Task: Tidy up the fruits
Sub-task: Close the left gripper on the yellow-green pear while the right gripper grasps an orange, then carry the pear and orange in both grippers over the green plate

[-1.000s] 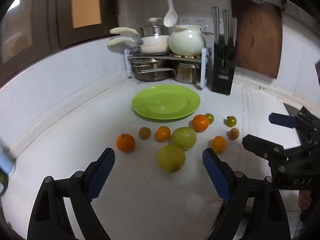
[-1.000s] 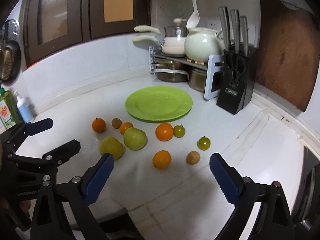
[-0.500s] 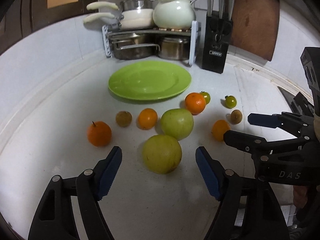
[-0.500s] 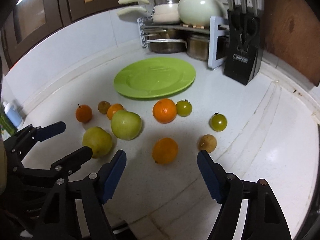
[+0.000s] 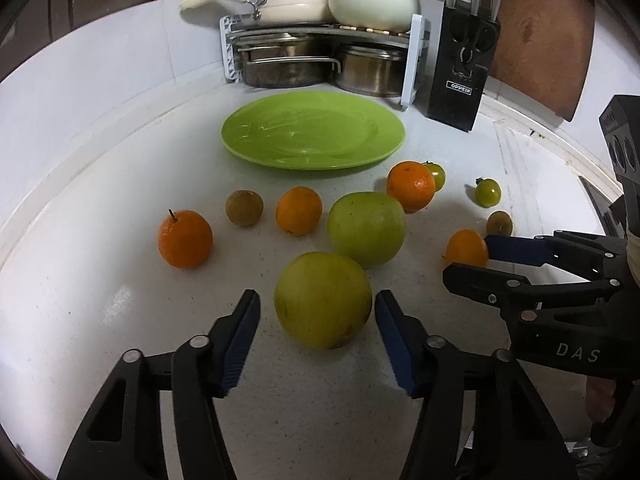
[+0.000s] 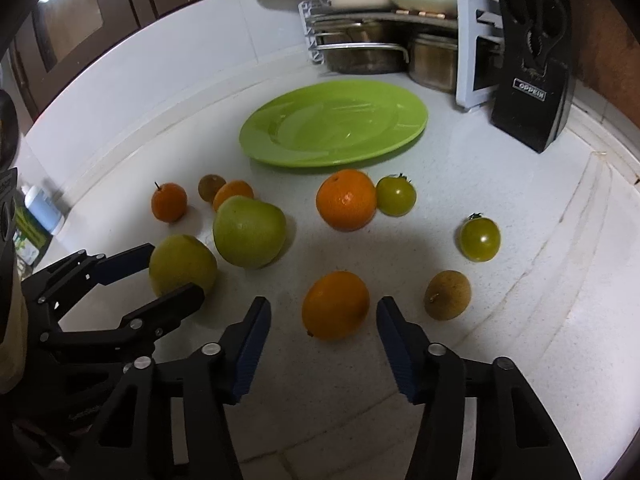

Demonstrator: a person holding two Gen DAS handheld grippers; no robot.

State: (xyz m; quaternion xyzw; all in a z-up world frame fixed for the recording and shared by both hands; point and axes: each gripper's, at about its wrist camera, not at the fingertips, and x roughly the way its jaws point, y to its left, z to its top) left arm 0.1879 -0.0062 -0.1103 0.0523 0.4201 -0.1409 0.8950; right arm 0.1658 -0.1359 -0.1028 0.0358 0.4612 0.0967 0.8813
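Observation:
Several fruits lie on the white counter in front of an empty green plate. My left gripper is open, its blue pads on either side of a yellow-green apple, not touching. A second green apple sits just behind. My right gripper is open around a small orange; it also shows in the left wrist view. Other oranges, green tomatoes and brown fruits lie around.
A pot rack with pans and a white pot stands behind the plate. A black knife block is to its right, with a wooden cutting board against the wall. Bottles stand at the far left in the right wrist view.
Both grippers moved forward and down toward the fruit. The left now straddles the yellow-green apple and the right straddles the small orange. Both stay open.

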